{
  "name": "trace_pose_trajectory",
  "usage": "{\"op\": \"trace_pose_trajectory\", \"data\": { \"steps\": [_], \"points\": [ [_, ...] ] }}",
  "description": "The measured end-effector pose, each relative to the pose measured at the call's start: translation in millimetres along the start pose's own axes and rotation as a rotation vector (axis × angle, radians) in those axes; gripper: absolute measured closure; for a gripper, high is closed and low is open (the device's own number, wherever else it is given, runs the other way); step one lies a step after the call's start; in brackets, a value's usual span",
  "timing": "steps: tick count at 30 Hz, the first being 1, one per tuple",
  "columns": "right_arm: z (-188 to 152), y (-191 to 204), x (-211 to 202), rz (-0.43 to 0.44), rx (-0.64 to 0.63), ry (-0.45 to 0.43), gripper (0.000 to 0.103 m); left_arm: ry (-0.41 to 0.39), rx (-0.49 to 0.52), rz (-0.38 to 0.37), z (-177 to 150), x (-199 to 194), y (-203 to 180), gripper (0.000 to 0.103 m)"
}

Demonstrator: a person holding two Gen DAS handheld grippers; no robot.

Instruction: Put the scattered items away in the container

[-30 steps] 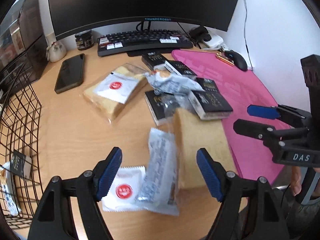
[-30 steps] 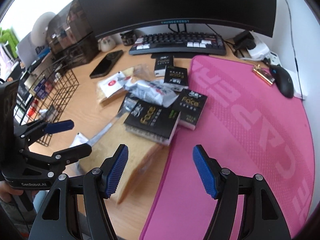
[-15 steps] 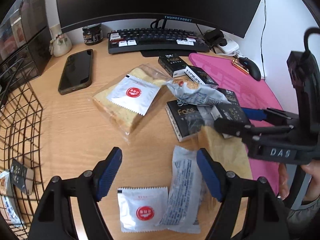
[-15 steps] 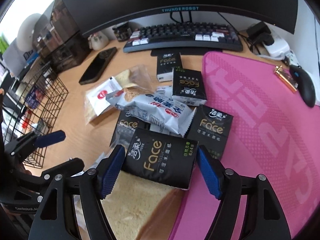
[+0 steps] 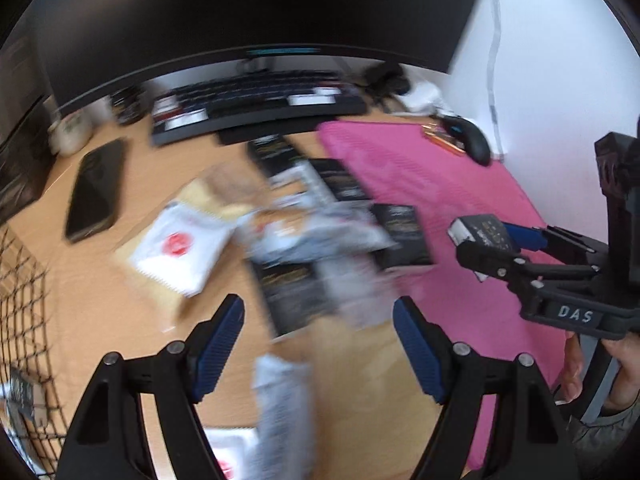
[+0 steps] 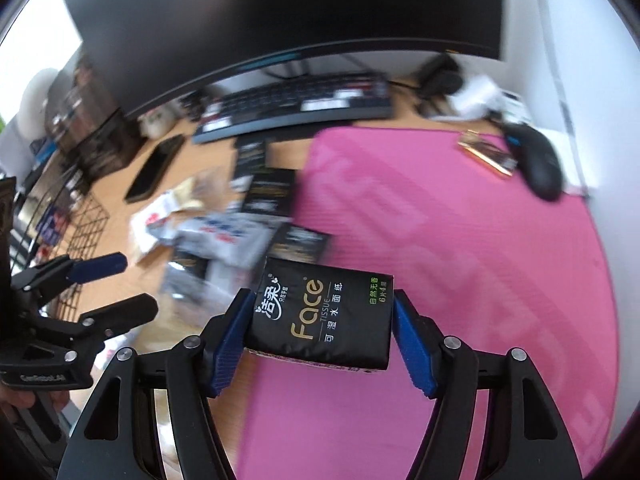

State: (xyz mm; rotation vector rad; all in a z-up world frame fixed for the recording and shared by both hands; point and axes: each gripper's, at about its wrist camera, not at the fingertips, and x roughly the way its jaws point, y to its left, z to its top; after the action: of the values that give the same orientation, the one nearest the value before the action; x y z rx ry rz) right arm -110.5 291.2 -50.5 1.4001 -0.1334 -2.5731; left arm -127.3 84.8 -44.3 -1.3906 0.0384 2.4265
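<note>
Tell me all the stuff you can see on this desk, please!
monitor: one, black, at the back.
keyboard: one, black, under the monitor.
phone: one, black, on the wood, left.
mouse: one, black, far right.
mat: one, pink, right half of the desk.
wire basket: one, black, left edge, a few packs inside.
tissue packs: several, black, in the middle pile; blur hides the count.
white sachet: one, red dot, on a bread bag.
silver wrapper: one, on top of the pile.
held tissue pack: one, black, lifted above the mat.
left hand-held gripper: open, nothing between its jaws.
right hand-held gripper: jaws closing on the held tissue pack.
</note>
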Motion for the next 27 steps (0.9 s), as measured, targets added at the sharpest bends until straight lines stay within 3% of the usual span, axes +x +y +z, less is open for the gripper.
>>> {"op": "trace_pose_trajectory", "data": {
  "steps": [7, 10, 15, 23, 25, 27],
  "points": [
    [-10.7, -51.7, -19.0, -0.026, 0.064, -0.009, 0.038, 0.061, 0.114, -0.023, 24.5, 40.9, -65.6, 0.024],
    [-13.7, -68.8, -22.9, -0.026, 0.080, -0.011, 0.038, 0.098, 0.137, -0.001, 30.7, 63.3, -82.3, 0.025],
    [-19.5, -81.2, -14.3, -0.013, 0.061, 0.018, 0.038, 0.159, 0.106, 0.036, 36.6, 96.3, -80.2, 0.034],
    [-29.2, -82.1, -6.1, -0.007, 0.029, 0.036, 0.036, 0.147, 0.090, 0.050, 47.3, 97.6, -76.9, 0.034],
    [-30.9, -76.4, -2.2, 0.001, 0.019, 0.048, 0.035, 0.127, 0.086, 0.068, 46.4, 92.5, -73.6, 0.051],
    [-32.1, -71.1, 3.6, -0.011, 0.030, 0.055, 0.035, 0.123, 0.083, 0.058, 45.0, 88.6, -68.4, 0.051]
  ]
}}
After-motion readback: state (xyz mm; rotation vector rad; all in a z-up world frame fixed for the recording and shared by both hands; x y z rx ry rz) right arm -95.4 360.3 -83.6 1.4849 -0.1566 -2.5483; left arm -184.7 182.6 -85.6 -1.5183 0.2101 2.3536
